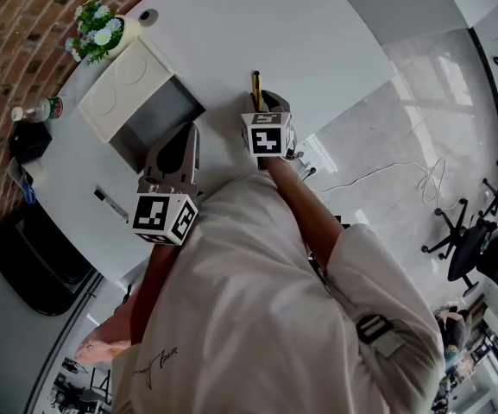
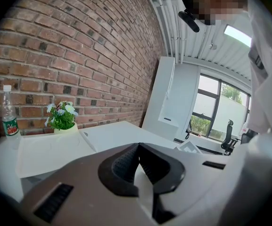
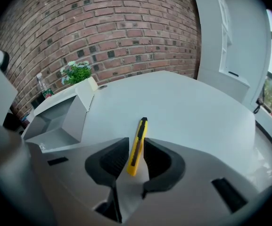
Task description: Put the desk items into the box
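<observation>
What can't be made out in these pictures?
- Head view: left gripper hides the box's near corner.
- Head view: right gripper covers the utility knife's rear end.
- Left gripper view: bottle label too small to read.
- Head view: small dark item, too small to identify.

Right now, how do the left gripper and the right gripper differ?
The left gripper is shut with nothing between its jaws; the right gripper is shut on a yellow utility knife. In the head view the left gripper is at the open box's near corner, the right gripper farther right over the white table. Both are the same grey two-jaw design.
</observation>
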`<state>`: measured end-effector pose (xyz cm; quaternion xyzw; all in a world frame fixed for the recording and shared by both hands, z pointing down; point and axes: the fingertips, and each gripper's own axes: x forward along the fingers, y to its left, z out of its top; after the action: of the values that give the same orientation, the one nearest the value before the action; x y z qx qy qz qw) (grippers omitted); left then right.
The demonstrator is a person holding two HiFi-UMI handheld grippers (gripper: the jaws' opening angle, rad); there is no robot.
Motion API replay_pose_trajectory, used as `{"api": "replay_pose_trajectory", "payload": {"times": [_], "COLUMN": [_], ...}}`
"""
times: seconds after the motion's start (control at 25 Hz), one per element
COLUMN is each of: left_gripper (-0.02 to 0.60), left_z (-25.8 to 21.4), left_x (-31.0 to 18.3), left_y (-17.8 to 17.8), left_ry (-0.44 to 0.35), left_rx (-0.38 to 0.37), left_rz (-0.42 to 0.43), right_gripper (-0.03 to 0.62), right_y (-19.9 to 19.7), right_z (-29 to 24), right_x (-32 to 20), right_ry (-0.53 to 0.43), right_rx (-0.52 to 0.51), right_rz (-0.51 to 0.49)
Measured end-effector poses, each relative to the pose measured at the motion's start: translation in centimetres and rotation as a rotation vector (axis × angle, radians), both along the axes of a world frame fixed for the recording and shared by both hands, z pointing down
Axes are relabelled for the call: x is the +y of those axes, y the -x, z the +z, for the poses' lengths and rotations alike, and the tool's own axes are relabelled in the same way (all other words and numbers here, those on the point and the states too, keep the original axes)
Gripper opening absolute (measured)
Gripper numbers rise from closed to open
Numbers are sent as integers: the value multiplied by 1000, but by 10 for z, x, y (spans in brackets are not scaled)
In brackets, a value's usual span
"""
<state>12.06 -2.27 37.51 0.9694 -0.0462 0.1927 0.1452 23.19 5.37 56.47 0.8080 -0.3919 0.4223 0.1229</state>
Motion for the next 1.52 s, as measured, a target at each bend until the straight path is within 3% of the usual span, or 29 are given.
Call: {"api": "replay_pose_trajectory", "payload": {"times": [0.68,1.52], "left_gripper": [5,5], "left_z": [5,2], "left_x": [0,-1], "left_y": [-2,6], "left_ry": [10,-1], "left_rx": [-17,-12], "left_rz": [-24,-54], "right_gripper": [92,77], "right_y": [-6,0], "right_z": [4,3], "right_x": [2,5], "right_ry": [46,30], "right_rx": [26,-1], "right_rz": [-24,-84]}}
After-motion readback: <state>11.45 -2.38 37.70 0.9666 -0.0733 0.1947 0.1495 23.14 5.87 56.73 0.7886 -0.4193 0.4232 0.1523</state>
